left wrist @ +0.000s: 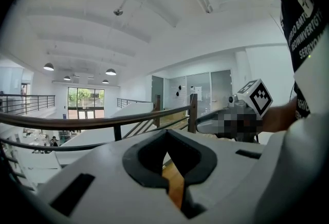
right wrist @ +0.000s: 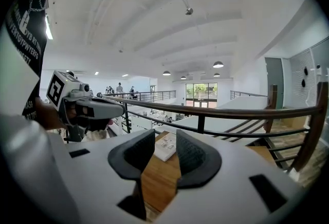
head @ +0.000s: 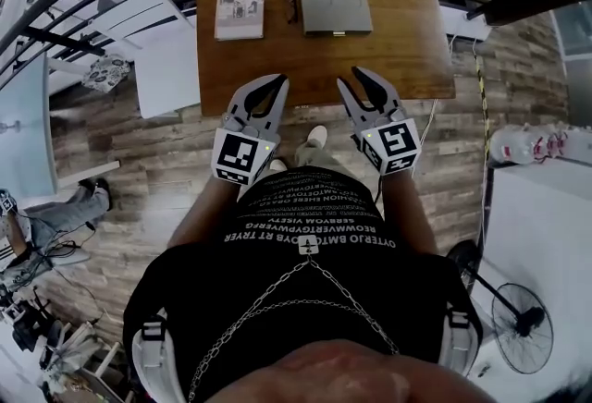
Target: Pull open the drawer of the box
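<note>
Head view: you are holding the left gripper [head: 274,82] and right gripper [head: 354,76] over the table's [head: 407,31] near edge; the box [head: 335,10] is lying well ahead, drawer unseen.
Left gripper view: the jaw tips are touching, gripping nothing.
Right gripper view: the jaws are standing apart, empty.

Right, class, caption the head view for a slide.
Left gripper shut, right gripper open, at the table's near edge; grey box and booklet beyond.

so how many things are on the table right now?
3, by the head view: a booklet at the far left, a small dark item beside it, and the grey box just right of that. Nothing looks hidden.
</note>
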The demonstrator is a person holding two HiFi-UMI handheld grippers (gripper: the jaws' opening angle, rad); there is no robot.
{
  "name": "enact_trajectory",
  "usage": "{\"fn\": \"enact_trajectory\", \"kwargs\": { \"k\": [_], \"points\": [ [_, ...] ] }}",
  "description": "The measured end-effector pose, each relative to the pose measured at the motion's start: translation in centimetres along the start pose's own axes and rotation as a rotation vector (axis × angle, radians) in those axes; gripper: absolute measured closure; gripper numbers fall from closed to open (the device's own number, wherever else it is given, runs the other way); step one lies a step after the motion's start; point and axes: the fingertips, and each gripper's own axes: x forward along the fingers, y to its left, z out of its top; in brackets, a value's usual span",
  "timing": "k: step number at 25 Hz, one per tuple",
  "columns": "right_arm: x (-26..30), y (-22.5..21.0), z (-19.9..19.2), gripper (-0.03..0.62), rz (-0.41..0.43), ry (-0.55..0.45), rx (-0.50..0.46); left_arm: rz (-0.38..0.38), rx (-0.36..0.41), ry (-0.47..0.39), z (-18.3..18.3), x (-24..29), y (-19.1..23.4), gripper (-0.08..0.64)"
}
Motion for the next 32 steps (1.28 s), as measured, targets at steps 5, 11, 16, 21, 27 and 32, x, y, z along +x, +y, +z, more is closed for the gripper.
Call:
{"fn": "enact_trajectory", "kwargs": {
  "k": [5,11,16,21,27,32],
  "points": [
    [1.2,-1.6,0.1,0.468,0.012,-0.001,0.003,0.003,0.002,-0.003,0.4,2.1,0.5,0.555],
    [2.1,-3.3,0.5,0.468,0.022,0.002,0.003,0.008,0.000,0.000,0.9,3.9,1.0,0.555],
    [2.8,-5.3,1.1,0.468,0.025,-0.008,-0.001,0.015,0.000,-0.004,1.4,5.8,1.2,0.555],
    [3.6,-6.6,1.6,0.468,0.044,-0.016,-0.005,0.033,0.005,-0.003,2.0,7.1,1.6,0.555],
    [4.1,-9.3,1.8,0.468,0.063,-0.026,-0.008,0.063,0.011,0.042,1.5,9.1,1.7,0.555],
    [4.4,-12.3,2.3,0.468,0.069,-0.043,-0.012,0.095,0.020,0.003,3.3,11.4,1.8,0.555]
  ]
}}
